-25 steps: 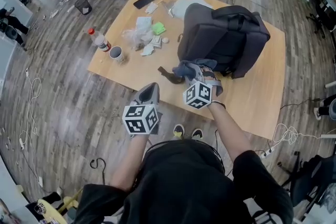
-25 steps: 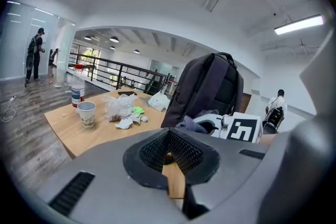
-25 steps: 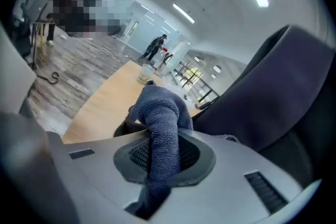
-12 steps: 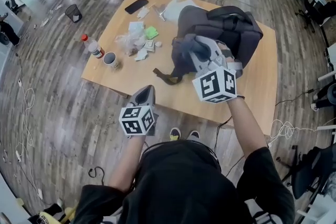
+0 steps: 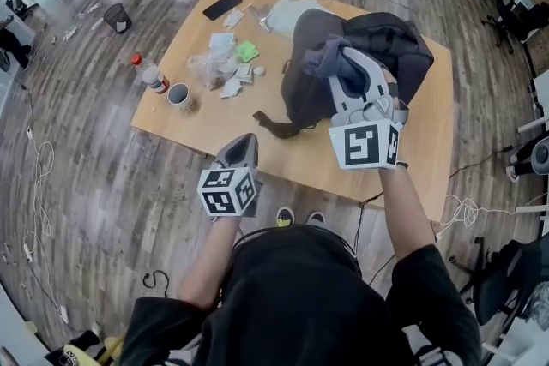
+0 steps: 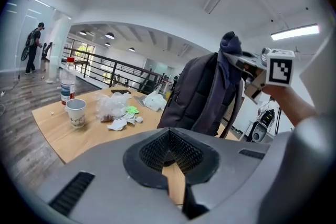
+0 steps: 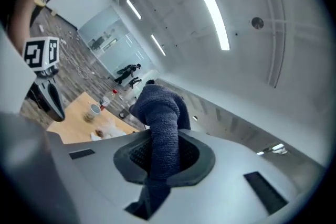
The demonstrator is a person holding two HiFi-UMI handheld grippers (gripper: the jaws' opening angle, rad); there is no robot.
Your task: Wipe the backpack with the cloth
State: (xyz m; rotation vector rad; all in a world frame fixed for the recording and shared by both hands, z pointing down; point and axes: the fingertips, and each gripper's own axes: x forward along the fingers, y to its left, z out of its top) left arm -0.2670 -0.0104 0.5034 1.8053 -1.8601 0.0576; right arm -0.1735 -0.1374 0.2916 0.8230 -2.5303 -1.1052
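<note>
A dark grey backpack [image 5: 401,56] stands upright on the wooden table [image 5: 206,120]; the left gripper view shows it too [image 6: 199,97]. My right gripper [image 5: 343,66] is raised level in front of the upper part of the backpack and is shut on a dark blue cloth [image 5: 324,56]. In the right gripper view the cloth [image 7: 160,113] sticks up from between the pressed jaws [image 7: 163,157]. From the left gripper view, the cloth [image 6: 229,49] hangs at the backpack's top. My left gripper [image 5: 244,143] hovers off the table's near edge, shut with nothing in it [image 6: 172,157].
Left of the backpack lie crumpled plastic and paper scraps [image 5: 220,64], a paper cup [image 5: 179,96] and a bottle [image 5: 152,77]. A phone [image 5: 222,6] and a white bundle [image 5: 283,11] sit at the far edge. A brown strap [image 5: 273,127] trails from the backpack's foot.
My right gripper has risen with the cloth from the foot of the backpack to its upper part. The left gripper has stayed where it was.
</note>
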